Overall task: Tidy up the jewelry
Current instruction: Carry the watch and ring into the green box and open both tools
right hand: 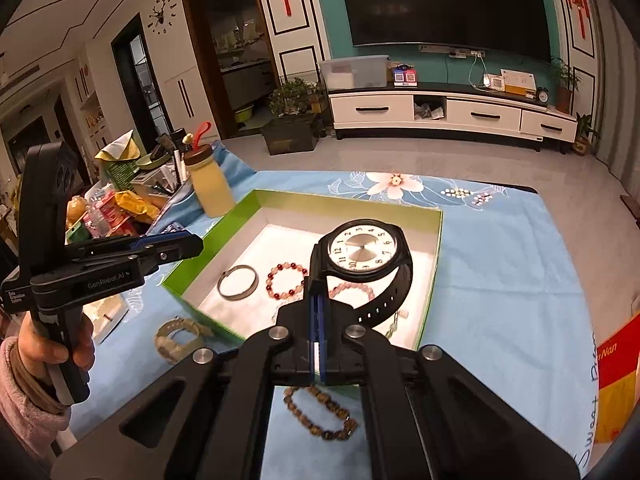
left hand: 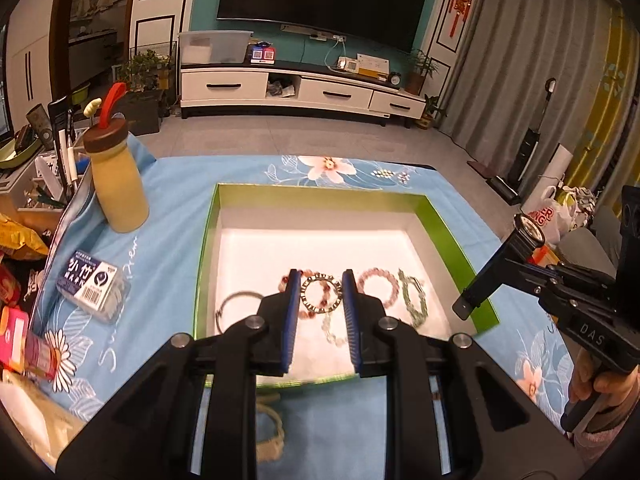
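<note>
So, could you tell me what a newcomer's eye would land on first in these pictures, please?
Probably the black watch, held up by its strap in the shut right gripper above the green box. Next, the bracelets lined up on the box's white floor, such as the red bead bracelet, with the left gripper open over them.

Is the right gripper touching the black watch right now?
Touching. In the right wrist view the right gripper has its fingers closed on the strap of the black watch, holding it above the green box.
</note>
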`<state>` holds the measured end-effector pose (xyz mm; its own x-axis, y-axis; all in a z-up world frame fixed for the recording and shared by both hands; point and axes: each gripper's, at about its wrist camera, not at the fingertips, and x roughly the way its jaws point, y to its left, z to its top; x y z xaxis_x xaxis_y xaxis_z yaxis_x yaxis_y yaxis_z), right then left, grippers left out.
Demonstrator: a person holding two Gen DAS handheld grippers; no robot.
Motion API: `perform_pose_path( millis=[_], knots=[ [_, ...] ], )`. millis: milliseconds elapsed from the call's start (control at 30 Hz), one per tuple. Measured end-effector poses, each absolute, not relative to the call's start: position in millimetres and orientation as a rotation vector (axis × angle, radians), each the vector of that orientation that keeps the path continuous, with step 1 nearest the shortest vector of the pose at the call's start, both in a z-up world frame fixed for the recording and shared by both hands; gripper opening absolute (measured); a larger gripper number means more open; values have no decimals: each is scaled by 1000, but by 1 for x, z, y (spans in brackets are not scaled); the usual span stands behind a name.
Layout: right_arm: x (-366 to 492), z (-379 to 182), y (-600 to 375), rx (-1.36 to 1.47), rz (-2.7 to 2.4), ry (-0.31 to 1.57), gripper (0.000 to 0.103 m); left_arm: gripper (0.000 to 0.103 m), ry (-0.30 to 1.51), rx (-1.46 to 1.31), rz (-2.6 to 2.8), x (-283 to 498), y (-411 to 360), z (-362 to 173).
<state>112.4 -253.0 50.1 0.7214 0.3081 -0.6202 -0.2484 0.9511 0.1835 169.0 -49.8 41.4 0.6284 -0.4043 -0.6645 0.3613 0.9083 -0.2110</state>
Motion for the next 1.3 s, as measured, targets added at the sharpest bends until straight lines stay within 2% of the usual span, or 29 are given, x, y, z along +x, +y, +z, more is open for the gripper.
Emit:
perform_pose_path(
  millis=[833, 1267, 1300],
  knots=[
    [209, 17, -245, 53, 282, 849, 1, 21, 962, -92, -363, 262, -61, -11],
    [238, 5, -226, 3, 270, 905, 1, 21, 1023, -81, -333, 280, -64, -26],
    [238, 4, -225, 7, 262, 906, 3, 24, 1022, -89, -336, 280, -64, -25]
  ],
)
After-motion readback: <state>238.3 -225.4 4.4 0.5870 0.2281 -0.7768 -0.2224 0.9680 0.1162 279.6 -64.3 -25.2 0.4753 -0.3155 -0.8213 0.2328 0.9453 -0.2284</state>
